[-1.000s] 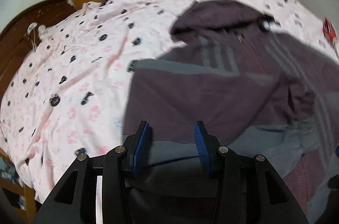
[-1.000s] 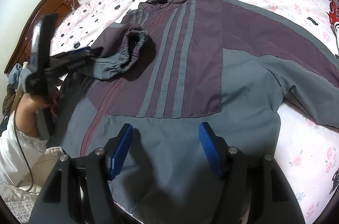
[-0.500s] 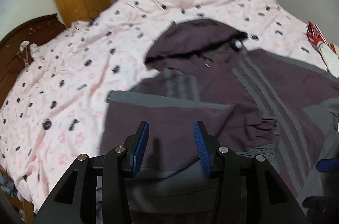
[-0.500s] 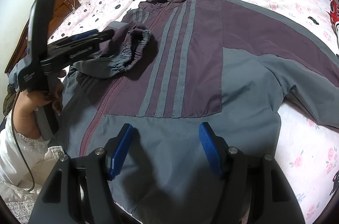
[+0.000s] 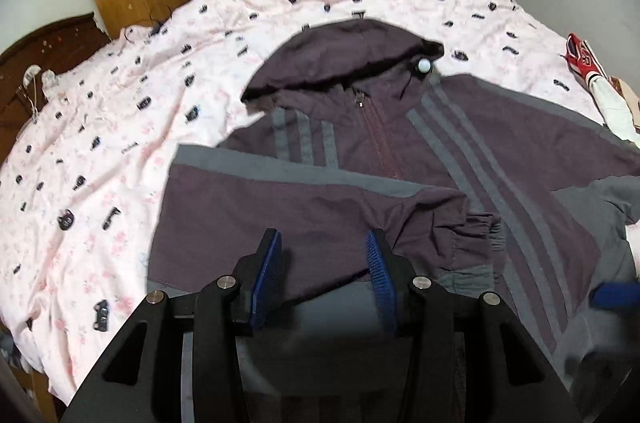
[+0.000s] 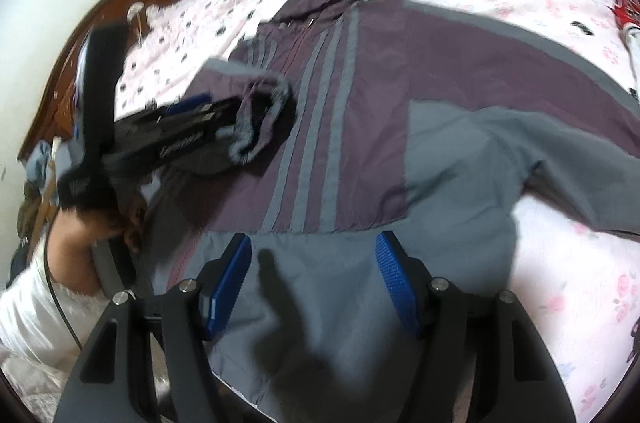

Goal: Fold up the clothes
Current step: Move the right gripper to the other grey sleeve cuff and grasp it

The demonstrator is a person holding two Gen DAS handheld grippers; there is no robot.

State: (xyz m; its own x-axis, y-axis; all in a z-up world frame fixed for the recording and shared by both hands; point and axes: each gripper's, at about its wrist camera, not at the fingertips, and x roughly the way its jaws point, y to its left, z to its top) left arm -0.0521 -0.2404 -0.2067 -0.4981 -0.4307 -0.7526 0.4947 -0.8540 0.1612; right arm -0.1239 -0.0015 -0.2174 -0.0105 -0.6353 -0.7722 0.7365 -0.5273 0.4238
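the jacket (image 6: 380,127) is laid front-up on the bed (image 5: 120,127); one sleeve (image 5: 320,211) (apparently released) is folded across. the other remains. left gripper (image 5: 324,277) and right gripper (image 6: 314,279) are parted, empty.

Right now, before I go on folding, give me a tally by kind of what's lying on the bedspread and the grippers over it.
Hooded jackets: 1, purple and grey jacket, one sleeve folded across its front
Red and white items: 1, red and white item at the bed's far edge, kind unclear
Grippers: 2, left gripper and right gripper
Total: 4
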